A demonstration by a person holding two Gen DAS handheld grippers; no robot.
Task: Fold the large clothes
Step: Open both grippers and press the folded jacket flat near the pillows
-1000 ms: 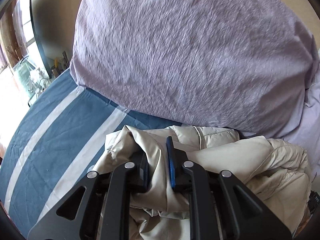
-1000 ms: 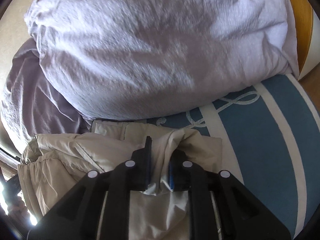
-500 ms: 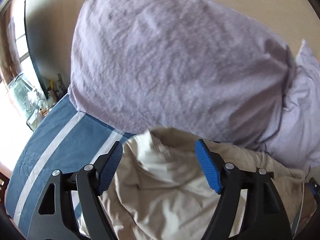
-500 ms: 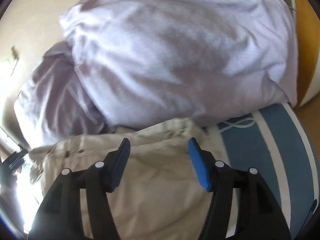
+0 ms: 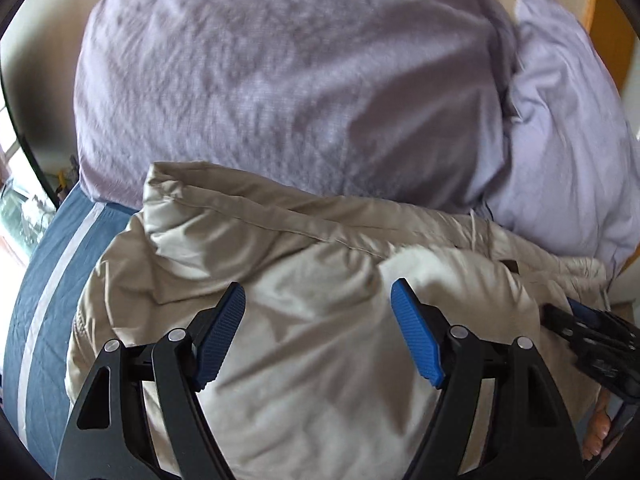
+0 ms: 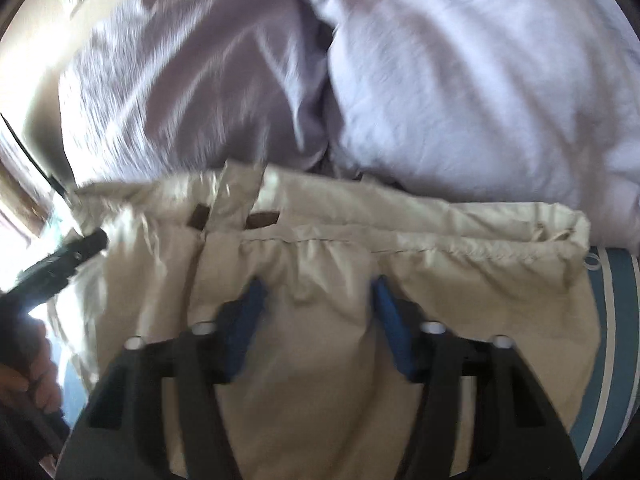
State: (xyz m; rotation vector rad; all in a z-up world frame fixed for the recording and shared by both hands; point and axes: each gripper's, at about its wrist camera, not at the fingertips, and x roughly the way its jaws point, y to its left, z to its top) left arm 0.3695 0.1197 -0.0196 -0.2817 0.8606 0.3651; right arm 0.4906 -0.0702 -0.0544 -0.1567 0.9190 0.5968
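Note:
A beige padded jacket (image 5: 320, 280) lies folded in a bundle on the blue striped bedspread (image 5: 52, 272), its far edge against the pillows. It also shows in the right wrist view (image 6: 400, 248), with its gathered hem across the frame. My left gripper (image 5: 320, 308) is open and empty, hovering just above the jacket's left part. My right gripper (image 6: 318, 300) is open and empty above the jacket's right part; this view is blurred. The right gripper's tip shows at the right edge of the left wrist view (image 5: 588, 328).
A large mauve pillow (image 5: 280, 80) and a paler lilac pillow (image 5: 572, 140) stand right behind the jacket. The bedspread continues to the right (image 6: 616, 320). A cream wall (image 5: 48, 40) and a window (image 5: 16, 184) lie to the left.
Both grippers were shut on jacket fabric one second ago. They have opened, let the jacket drop against the pillows, and pulled back and up.

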